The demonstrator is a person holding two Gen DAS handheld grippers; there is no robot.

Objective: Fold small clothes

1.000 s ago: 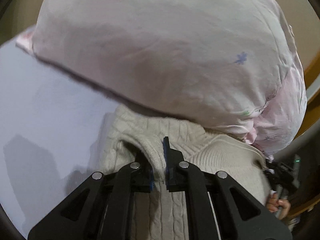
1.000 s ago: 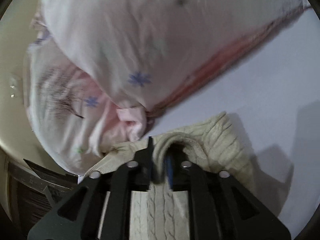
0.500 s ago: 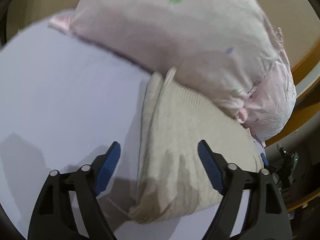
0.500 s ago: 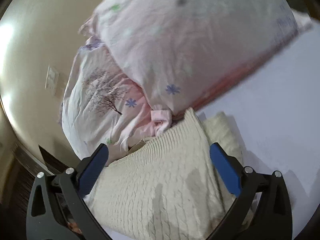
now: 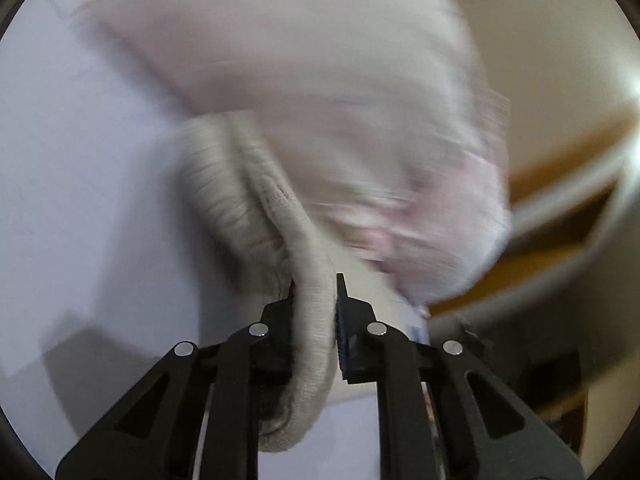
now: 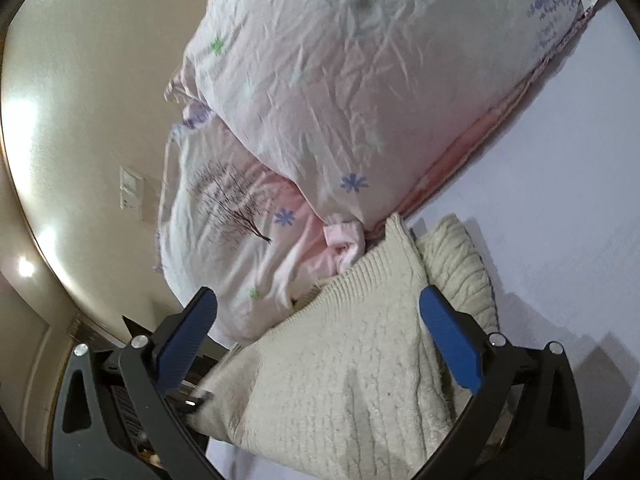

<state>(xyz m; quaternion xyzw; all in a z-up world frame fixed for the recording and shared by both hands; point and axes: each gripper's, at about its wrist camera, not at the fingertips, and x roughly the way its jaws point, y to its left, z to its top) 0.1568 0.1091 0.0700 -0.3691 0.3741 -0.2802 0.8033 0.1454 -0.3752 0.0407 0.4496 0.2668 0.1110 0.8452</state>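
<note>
A cream cable-knit sweater [image 6: 352,368] lies folded on the white sheet [image 6: 560,208], its far edge against the pink pillows. My right gripper [image 6: 320,328] is open and empty, its blue pads [image 6: 448,336] spread over the sweater. In the blurred left wrist view, my left gripper [image 5: 314,300] is shut on a thick folded edge of the sweater [image 5: 256,200], which runs up from the jaws toward the pillows.
Two pale pink floral pillows [image 6: 360,80] are stacked behind the sweater against a beige wall [image 6: 80,120] with a switch plate [image 6: 130,194]. A wooden bed frame [image 5: 560,208] and dark floor lie to the side. White sheet [image 5: 80,160] spreads to the left.
Both grippers released the sweater and drew back open half a second ago. Now the left gripper has closed again on the sweater's folded edge and is moving fast. The right stays open.
</note>
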